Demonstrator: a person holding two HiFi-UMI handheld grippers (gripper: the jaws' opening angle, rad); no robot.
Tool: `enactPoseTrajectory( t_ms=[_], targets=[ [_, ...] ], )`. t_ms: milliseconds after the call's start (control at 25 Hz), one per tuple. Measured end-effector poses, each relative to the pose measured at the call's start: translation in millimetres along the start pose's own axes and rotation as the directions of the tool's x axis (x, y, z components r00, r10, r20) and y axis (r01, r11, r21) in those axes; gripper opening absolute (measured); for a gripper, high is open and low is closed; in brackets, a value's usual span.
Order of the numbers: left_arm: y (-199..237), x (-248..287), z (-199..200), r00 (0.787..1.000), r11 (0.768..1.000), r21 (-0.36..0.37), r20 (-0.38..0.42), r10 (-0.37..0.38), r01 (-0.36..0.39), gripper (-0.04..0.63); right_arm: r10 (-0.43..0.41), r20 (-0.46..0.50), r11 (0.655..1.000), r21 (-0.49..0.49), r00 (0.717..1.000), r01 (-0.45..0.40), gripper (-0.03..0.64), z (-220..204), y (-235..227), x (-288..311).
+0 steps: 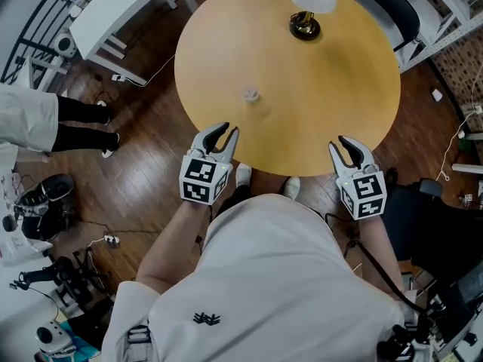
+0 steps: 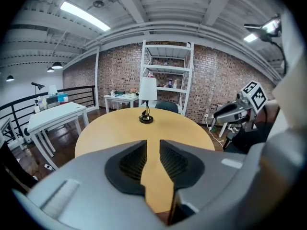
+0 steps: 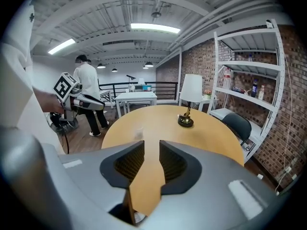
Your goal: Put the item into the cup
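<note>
A small clear cup stands on the round wooden table, left of its middle; it shows faintly as the cup in the right gripper view. I see no separate item to tell apart from it. My left gripper hovers at the table's near edge, jaws slightly apart with nothing between them. My right gripper sits at the near right edge, also open and empty. Each gripper appears in the other's view: the right gripper and the left gripper.
A lamp with a white shade stands at the table's far side. A black chair is behind the table. A white desk is at the back left. A person stands to the left. Shelving lines the brick wall.
</note>
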State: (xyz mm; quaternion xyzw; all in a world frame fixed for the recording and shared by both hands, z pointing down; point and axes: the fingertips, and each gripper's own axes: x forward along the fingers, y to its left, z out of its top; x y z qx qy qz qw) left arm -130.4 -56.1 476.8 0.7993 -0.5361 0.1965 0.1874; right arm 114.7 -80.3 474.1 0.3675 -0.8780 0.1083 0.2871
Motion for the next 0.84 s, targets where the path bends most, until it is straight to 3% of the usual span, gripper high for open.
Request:
enactPoseTrajectory(
  t_ms=[840],
  targets=[
    [-19, 11, -3, 1.000, 1.000, 0.012, -0.016, 0.009, -0.009, 0.064, 0.003, -0.001, 1.000, -0.005, 1.000, -0.003, 0.098, -3, -19, 1]
  ],
)
